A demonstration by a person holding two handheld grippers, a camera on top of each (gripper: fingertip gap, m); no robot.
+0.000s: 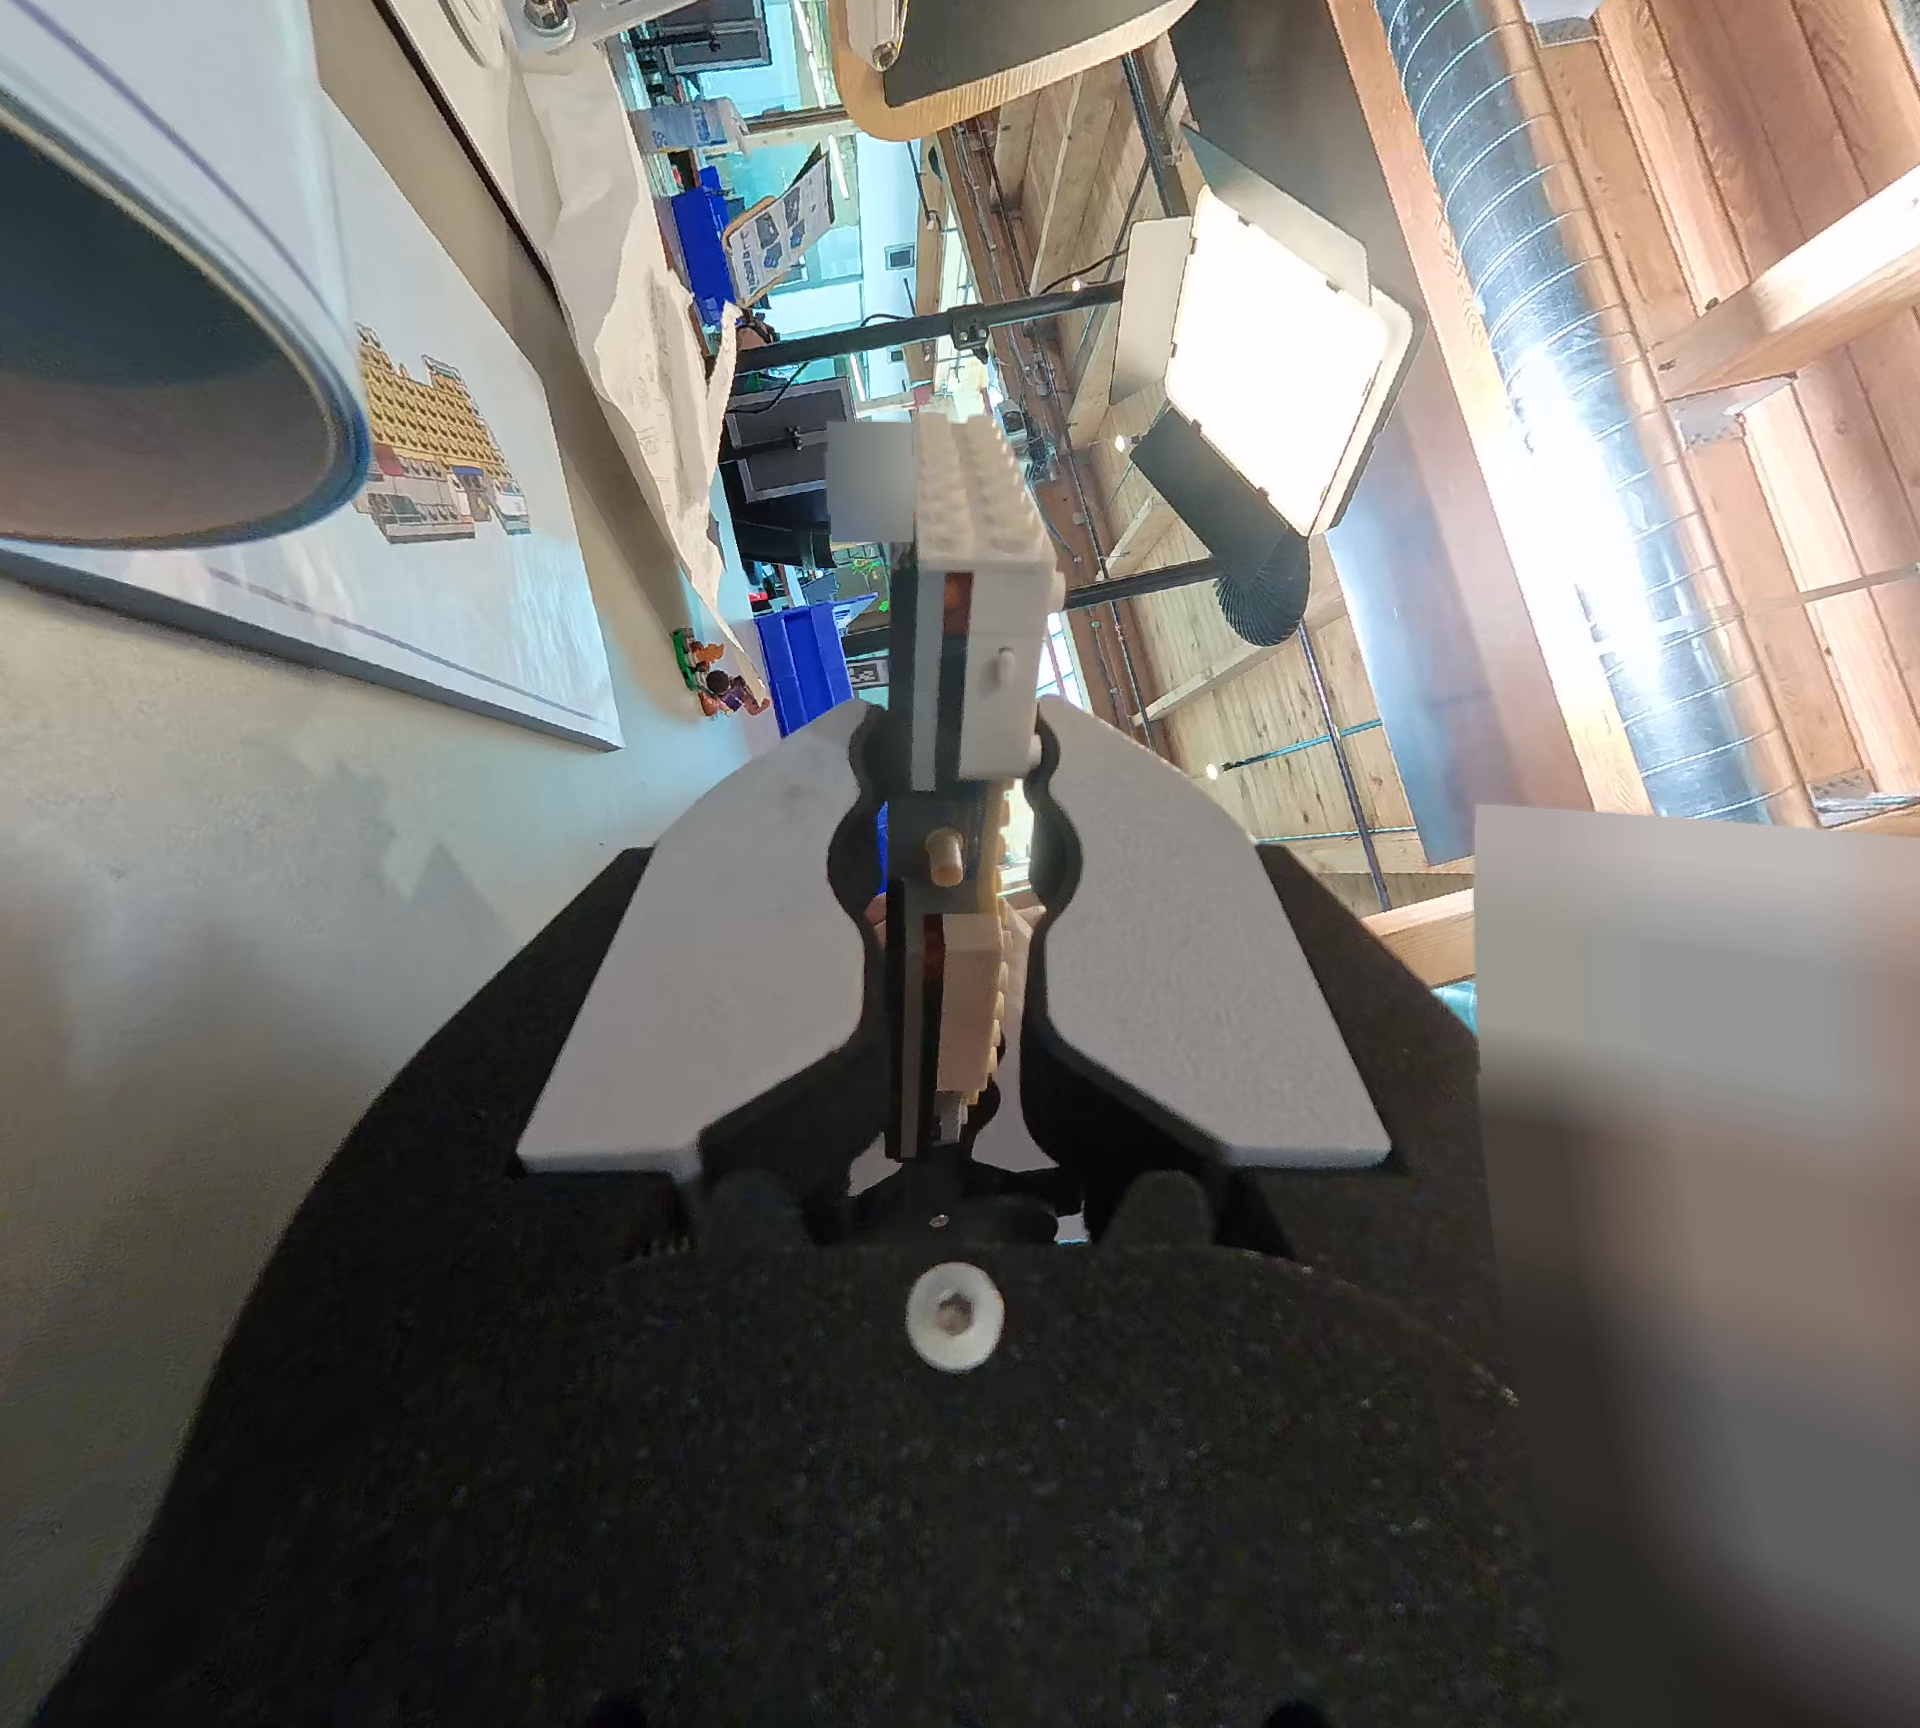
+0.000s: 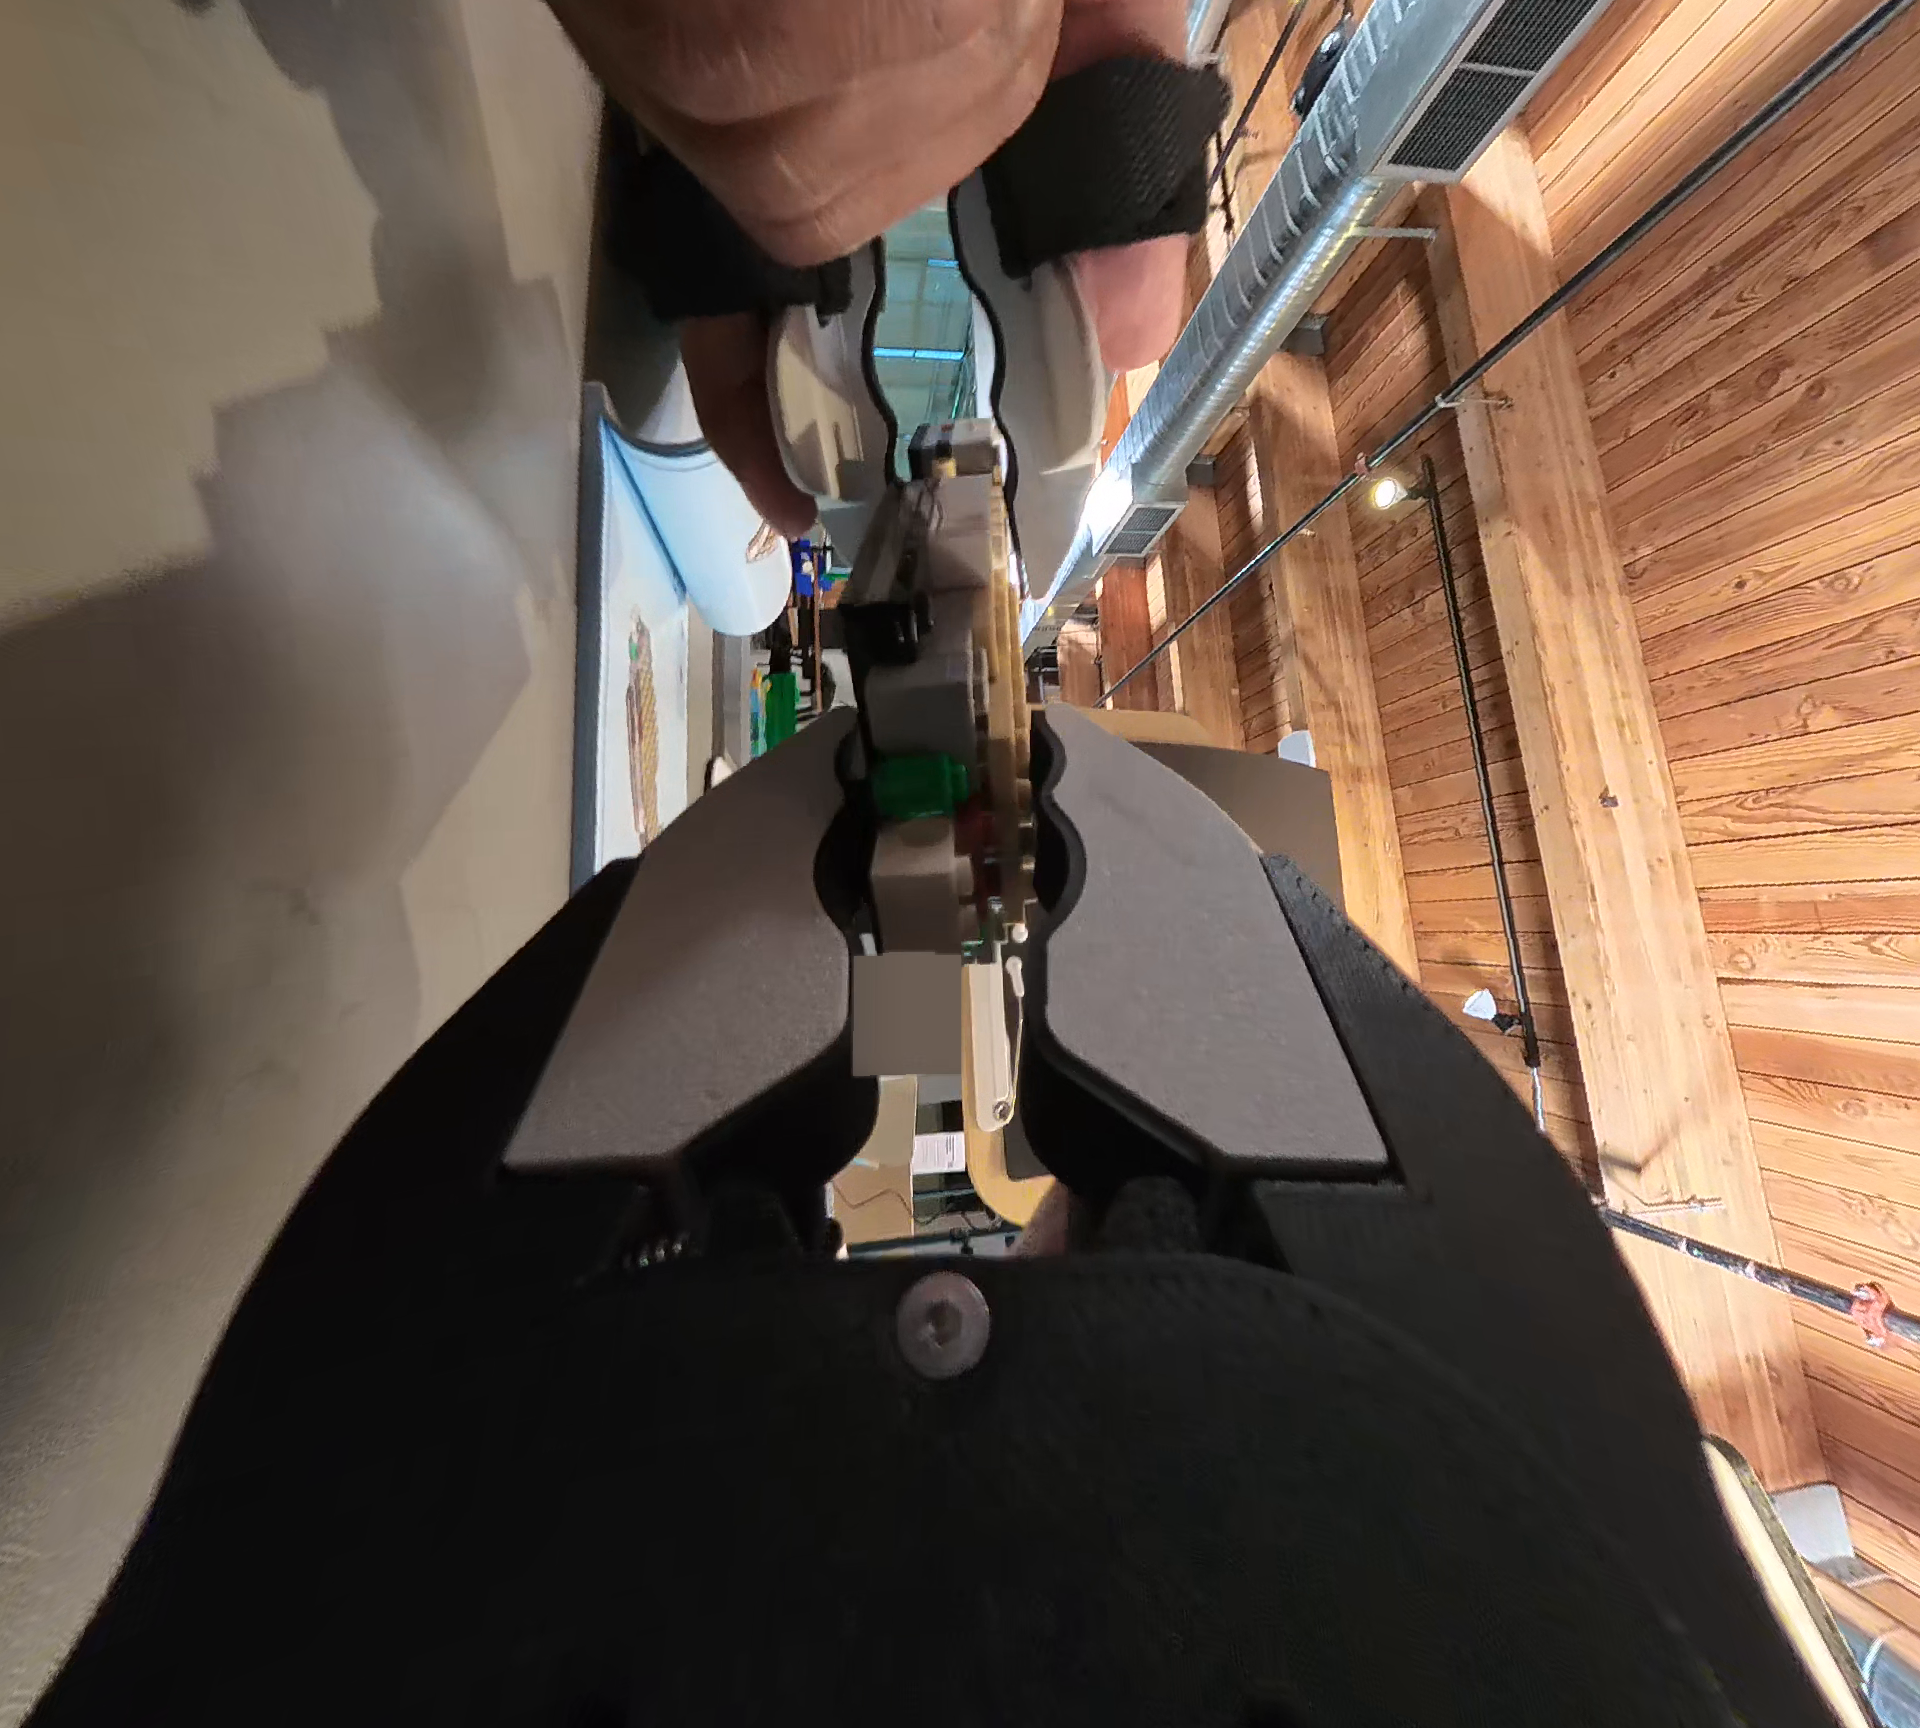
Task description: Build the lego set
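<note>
In the left wrist view my left gripper (image 1: 961, 733) is shut on a long toy-brick assembly (image 1: 977, 598) of white, dark grey and tan bricks. The assembly runs back between the fingers and sticks out past the tips. In the right wrist view my right gripper (image 2: 951, 733) is shut on the same assembly (image 2: 925, 681). One pad lies on its grey and green bricks (image 2: 920, 785), the other on its tan plate. The left gripper (image 2: 935, 390) shows farther off, gripping the assembly's far end, with a person's hand (image 2: 831, 16) around it. Both views are rolled sideways.
An open instruction booklet (image 1: 436, 556) with a curled page (image 1: 156, 328) lies on the pale table (image 1: 208, 847). Small toy figures (image 1: 717, 681) and a blue bin (image 1: 805, 660) stand beyond it. A lit lamp panel (image 1: 1278, 359) on a stand is behind. The booklet also shows in the right wrist view (image 2: 644, 712). Some 5 centimetres of space lies between my two pairs of fingers.
</note>
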